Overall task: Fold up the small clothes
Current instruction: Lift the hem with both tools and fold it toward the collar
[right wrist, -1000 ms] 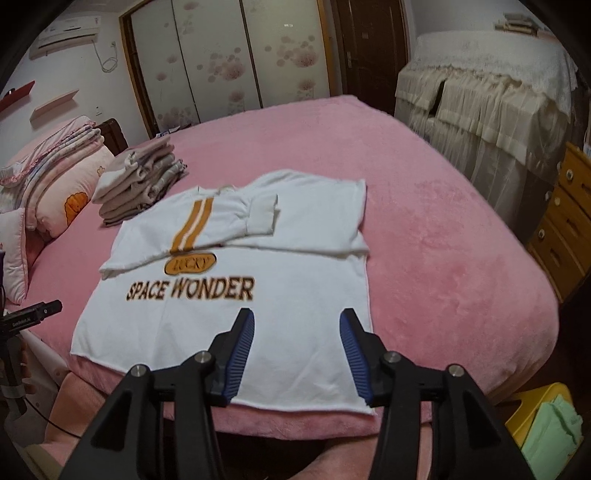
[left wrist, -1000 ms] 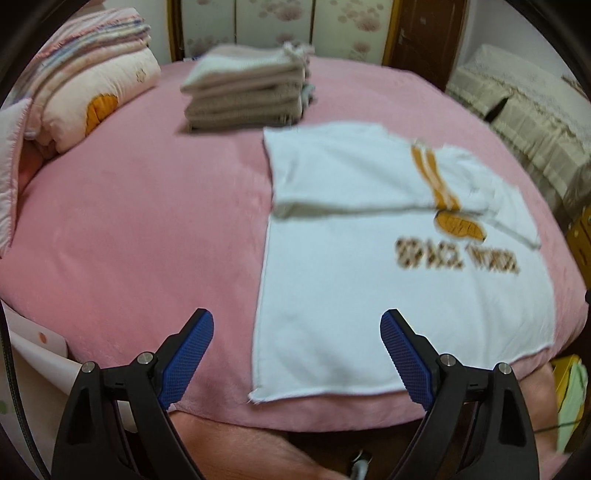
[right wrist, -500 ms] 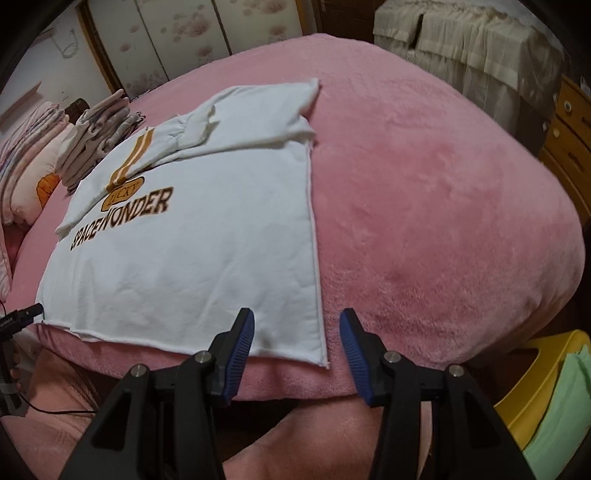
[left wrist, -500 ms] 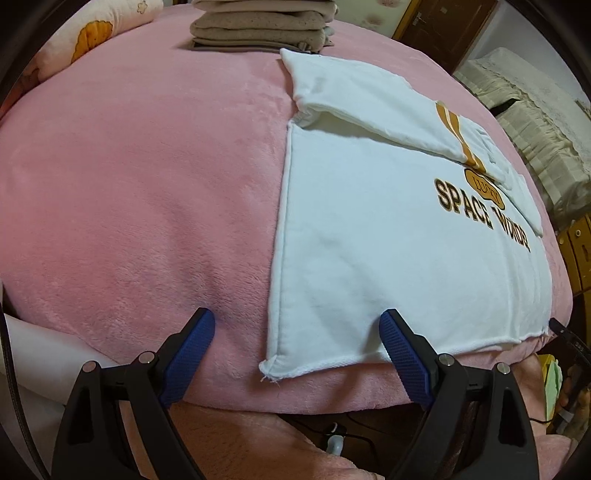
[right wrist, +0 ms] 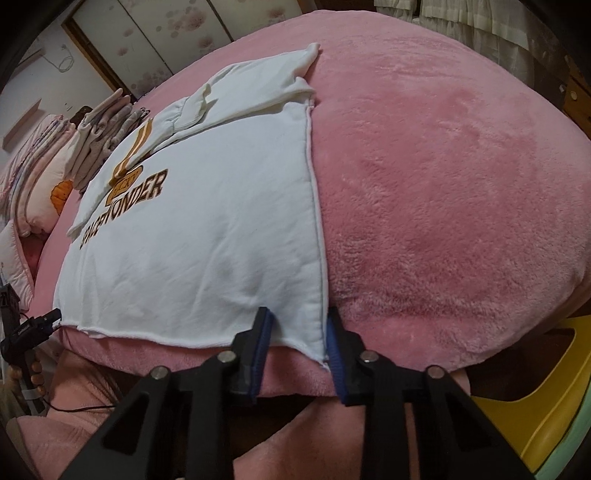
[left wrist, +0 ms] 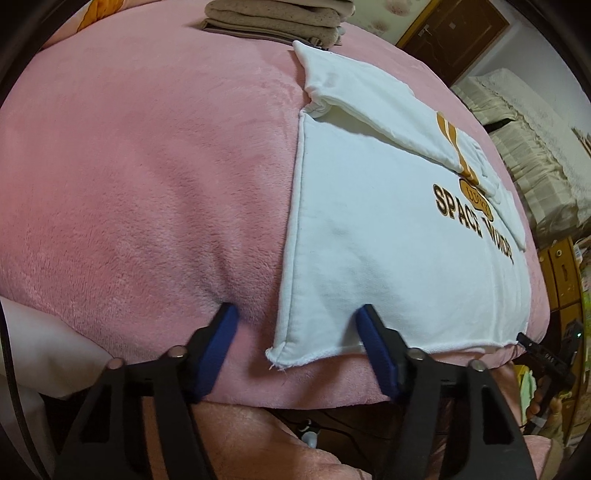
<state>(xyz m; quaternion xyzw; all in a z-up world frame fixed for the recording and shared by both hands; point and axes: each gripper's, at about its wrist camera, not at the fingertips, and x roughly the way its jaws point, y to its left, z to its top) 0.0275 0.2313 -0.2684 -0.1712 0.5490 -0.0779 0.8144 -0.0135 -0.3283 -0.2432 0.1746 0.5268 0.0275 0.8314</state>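
A white shirt (left wrist: 388,221) printed SPACE WONDER lies flat on the pink bed (left wrist: 147,166), its sleeves folded in across the chest. It also shows in the right wrist view (right wrist: 207,258). My left gripper (left wrist: 295,317) is open and straddles the shirt's near left hem corner, its blue fingertips (left wrist: 364,321) pressed into the bedding. My right gripper (right wrist: 299,321) is open, narrower, and straddles the near right hem corner, one fingertip on the cloth.
A stack of folded beige clothes (left wrist: 280,18) lies beyond the shirt's collar and shows in the right wrist view (right wrist: 107,144). Pillows and quilts (right wrist: 40,177) lie at the far left. A yellow stool (right wrist: 546,398) stands right of the bed. Drawers (left wrist: 565,273) stand at the right.
Both grippers have dropped and moved forward to the shirt's near hem, each now around one hem corner. The left gripper's jaws have narrowed. The shirt has not moved.
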